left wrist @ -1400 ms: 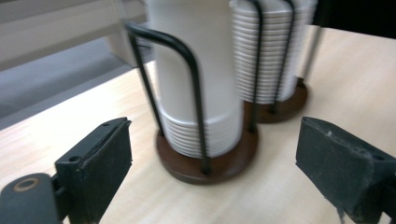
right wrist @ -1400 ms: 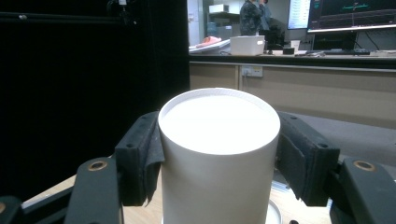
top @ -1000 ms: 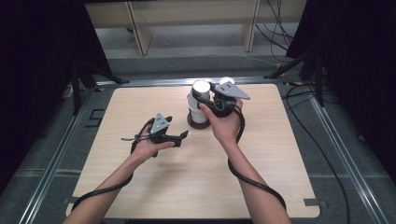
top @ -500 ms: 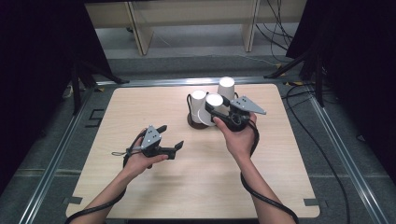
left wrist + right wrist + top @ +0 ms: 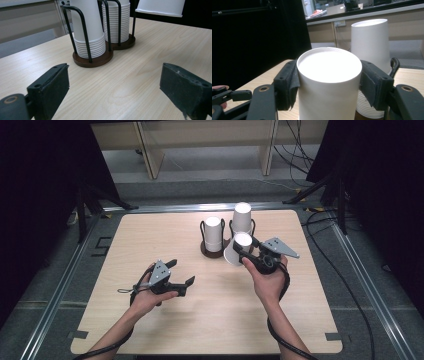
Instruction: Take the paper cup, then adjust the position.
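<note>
A dark wire holder (image 5: 205, 251) at the table's far middle carries two stacks of upturned white paper cups, the left stack (image 5: 213, 234) shorter than the right stack (image 5: 242, 219). My right gripper (image 5: 242, 248) is shut on a single white cup (image 5: 231, 255), which is tilted and just in front of the holder. In the right gripper view both pads (image 5: 287, 83) press the sides of the cup (image 5: 328, 75). My left gripper (image 5: 181, 272) is open and holds nothing, low over the table at near left. Its view shows the holder (image 5: 92, 60) ahead of the left gripper (image 5: 113, 92) and the held cup (image 5: 160, 7).
The light wooden table (image 5: 150, 235) is rimmed by metal rails (image 5: 60, 285). Black stands and cables (image 5: 325, 215) lie on the floor to the right. Wooden furniture legs (image 5: 150, 145) stand behind the table.
My right gripper has drawn the cup away from the stacks, nearer to the person and lower. My left hand has shifted toward the near left edge.
</note>
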Demonstrator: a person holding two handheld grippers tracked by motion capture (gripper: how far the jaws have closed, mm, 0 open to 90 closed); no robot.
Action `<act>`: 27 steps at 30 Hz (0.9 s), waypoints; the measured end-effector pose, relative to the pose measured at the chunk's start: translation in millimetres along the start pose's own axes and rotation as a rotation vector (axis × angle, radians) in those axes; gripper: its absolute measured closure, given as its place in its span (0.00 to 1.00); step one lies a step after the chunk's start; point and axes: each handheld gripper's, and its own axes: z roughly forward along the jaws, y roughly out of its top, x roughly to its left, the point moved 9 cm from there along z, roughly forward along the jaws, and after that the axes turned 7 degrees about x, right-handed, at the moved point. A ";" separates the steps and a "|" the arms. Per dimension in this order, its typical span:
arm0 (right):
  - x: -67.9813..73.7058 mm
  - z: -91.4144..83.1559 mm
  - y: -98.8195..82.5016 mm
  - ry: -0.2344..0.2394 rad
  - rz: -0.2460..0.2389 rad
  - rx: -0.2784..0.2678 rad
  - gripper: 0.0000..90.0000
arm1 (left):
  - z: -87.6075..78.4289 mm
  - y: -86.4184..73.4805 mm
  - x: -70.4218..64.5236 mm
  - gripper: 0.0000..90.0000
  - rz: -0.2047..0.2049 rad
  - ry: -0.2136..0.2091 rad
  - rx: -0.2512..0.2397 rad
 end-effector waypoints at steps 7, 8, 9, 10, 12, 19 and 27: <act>-4.5 -8.1 -1.4 -0.010 0.013 -0.008 0.40 | 1.3 3.9 -4.6 0.09 -0.001 -0.011 -0.029; -3.7 -8.8 -3.1 -0.002 0.032 0.000 0.40 | 1.0 3.2 -5.1 0.09 0.001 -0.004 -0.014; -3.7 -8.8 -3.1 -0.002 0.032 0.000 0.40 | 1.0 3.2 -5.1 0.09 0.001 -0.004 -0.014; -5.3 -10.2 -4.4 -0.010 0.026 0.005 0.40 | 2.0 3.6 -6.4 0.09 0.001 -0.008 -0.015; -7.4 -12.1 -8.6 -0.006 0.032 0.010 0.40 | 6.3 4.6 -11.0 0.09 0.004 -0.019 -0.023; -13.7 -22.7 -22.9 -0.026 0.054 0.030 0.40 | 14.3 3.9 -27.3 0.08 0.009 -0.053 -0.009; -21.5 -33.8 -38.5 -0.024 0.151 0.069 0.40 | 20.4 3.9 -45.4 0.08 0.027 -0.094 0.004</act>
